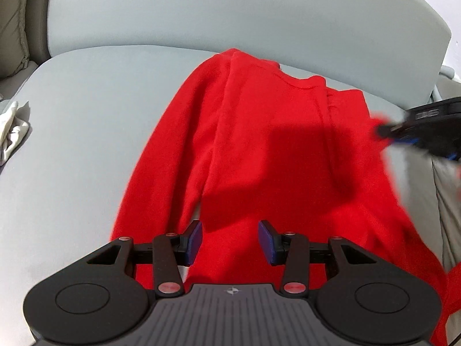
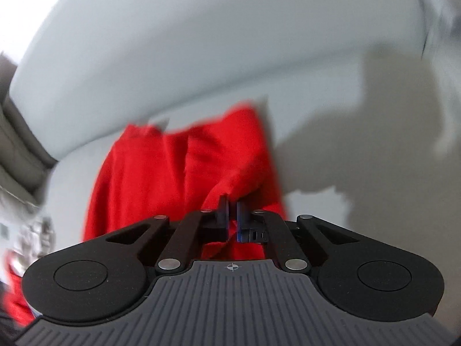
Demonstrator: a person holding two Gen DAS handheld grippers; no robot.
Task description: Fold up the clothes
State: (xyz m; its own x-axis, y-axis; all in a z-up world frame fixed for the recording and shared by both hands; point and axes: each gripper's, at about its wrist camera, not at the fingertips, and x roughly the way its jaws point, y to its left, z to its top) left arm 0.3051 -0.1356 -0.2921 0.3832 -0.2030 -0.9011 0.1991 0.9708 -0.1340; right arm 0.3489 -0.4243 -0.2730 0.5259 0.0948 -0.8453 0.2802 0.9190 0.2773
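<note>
A red garment (image 1: 259, 132) lies spread lengthwise on a pale grey sofa seat (image 1: 86, 144). My left gripper (image 1: 230, 230) hovers over the garment's near end. It is open, with its blue pads (image 1: 196, 239) apart and only cloth beneath them. At the right edge of the left wrist view, my right gripper (image 1: 383, 131) pinches the garment's right edge. In the blurred right wrist view the right gripper (image 2: 232, 204) is shut on a raised fold of the red garment (image 2: 161, 167), with a sliver of cloth between the pads.
The grey sofa backrest (image 1: 230, 14) rises behind the seat. A crumpled white cloth (image 1: 14, 127) lies at the seat's far left, with a beige cushion (image 1: 14, 28) above it. The gripper's shadow falls on the grey seat (image 2: 374, 150) to the right.
</note>
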